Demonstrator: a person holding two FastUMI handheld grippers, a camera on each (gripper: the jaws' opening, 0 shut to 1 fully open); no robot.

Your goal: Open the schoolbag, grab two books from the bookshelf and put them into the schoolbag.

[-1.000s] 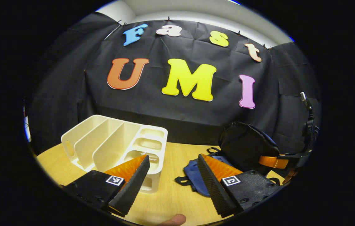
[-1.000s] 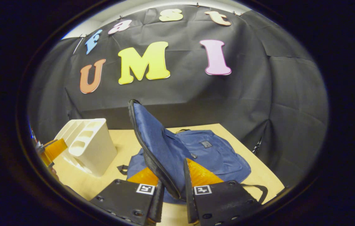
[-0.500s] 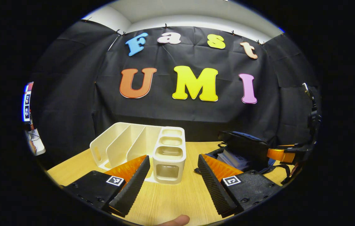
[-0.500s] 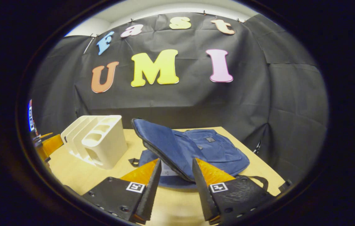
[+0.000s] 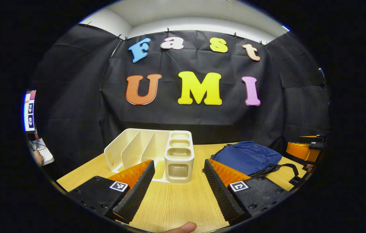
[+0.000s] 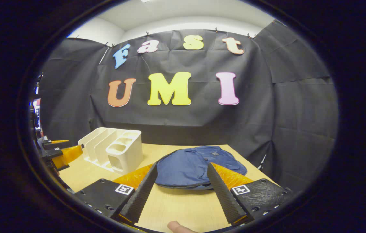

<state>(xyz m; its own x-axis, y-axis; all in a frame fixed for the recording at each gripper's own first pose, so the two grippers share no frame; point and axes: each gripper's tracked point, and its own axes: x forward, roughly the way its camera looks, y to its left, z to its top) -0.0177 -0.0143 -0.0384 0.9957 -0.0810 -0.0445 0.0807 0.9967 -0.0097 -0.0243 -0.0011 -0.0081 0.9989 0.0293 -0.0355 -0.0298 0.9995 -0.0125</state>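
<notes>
Since a second ago the right tool (image 6: 179, 189) has let go of the flap it held up, and the soft blue fabric schoolbag (image 6: 199, 166) now lies flat and closed-looking on the pale wooden counter (image 6: 176, 210); both tools have drawn back toward the near edge. The left tool (image 5: 178, 187) stands with fingers wide apart and empty, and the right tool is likewise spread and holds nothing.

The cream plastic bookshelf with upright dividers (image 5: 152, 152) shows bare slots, so the books are probably already inside the bag, though I cannot see them now.

Risks from here look small. A sideways sweep of the left tool could knock the light bookshelf, which stands just ahead of its fingers. The bag's loose black strap (image 5: 288, 168) trails near the counter's right edge and could snag a finger.

Open counter lies between shelf and bag, and in front of both tools.
</notes>
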